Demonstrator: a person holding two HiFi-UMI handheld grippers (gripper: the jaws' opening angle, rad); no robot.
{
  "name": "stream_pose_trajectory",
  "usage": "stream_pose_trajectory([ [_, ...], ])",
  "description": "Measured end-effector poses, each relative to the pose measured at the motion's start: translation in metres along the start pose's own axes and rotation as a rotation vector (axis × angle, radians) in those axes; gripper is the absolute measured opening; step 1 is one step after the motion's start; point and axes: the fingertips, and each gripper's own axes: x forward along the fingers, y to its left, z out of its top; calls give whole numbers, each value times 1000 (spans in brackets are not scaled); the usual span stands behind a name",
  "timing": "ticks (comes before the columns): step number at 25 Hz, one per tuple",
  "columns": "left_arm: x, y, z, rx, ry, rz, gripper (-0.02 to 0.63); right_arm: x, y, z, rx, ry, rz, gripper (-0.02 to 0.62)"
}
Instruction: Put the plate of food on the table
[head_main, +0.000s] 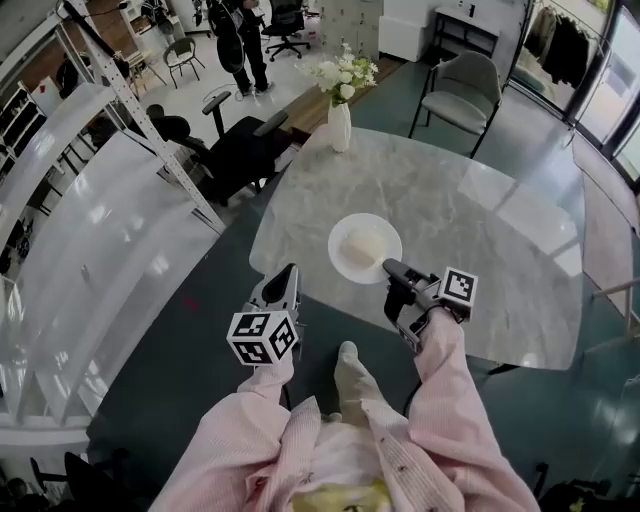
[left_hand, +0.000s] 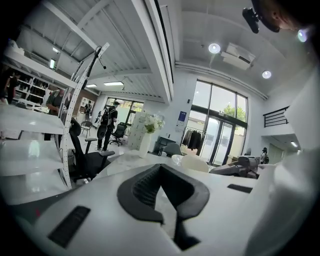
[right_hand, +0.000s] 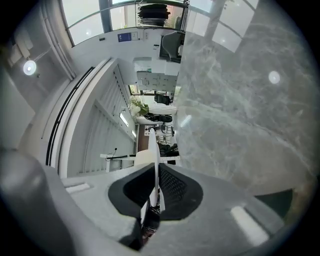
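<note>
A white plate (head_main: 341, 232) with a pale lump of food (head_main: 362, 243) lies over the near part of the grey marble table (head_main: 480, 230). I cannot tell whether it rests on the top or hangs just above it. My right gripper (head_main: 392, 268) is shut on the plate's near rim. In the right gripper view the plate (right_hand: 156, 150) stands edge-on between the jaws, with the food (right_hand: 143, 157) beside it. My left gripper (head_main: 290, 272) hovers at the table's near left edge, shut and with nothing in it. From the left gripper view the plate (left_hand: 177, 159) and the right gripper (left_hand: 235, 167) show ahead.
A white vase of flowers (head_main: 340, 120) stands at the table's far edge. Beyond the table is a grey chair (head_main: 460, 90), and a black office chair (head_main: 235, 150) sits at its left. White shelving (head_main: 90, 230) runs along the left. A person (head_main: 240, 40) stands far back.
</note>
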Motion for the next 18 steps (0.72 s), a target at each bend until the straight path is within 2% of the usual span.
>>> stream_pose_trajectory([
  [9, 74, 47, -22, -85, 110, 75, -9, 69, -25, 62, -22, 65, -32, 18],
  [12, 96, 53, -29, -105, 144, 77, -8, 84, -38, 77, -24, 65, -72, 18],
  [15, 112, 55, -37, -116, 183, 76, -8, 99, -46, 86, -32, 82, -59, 18],
  [18, 127, 58, -44, -145, 216, 61, -8, 115, -57, 94, -19, 86, -83, 18],
])
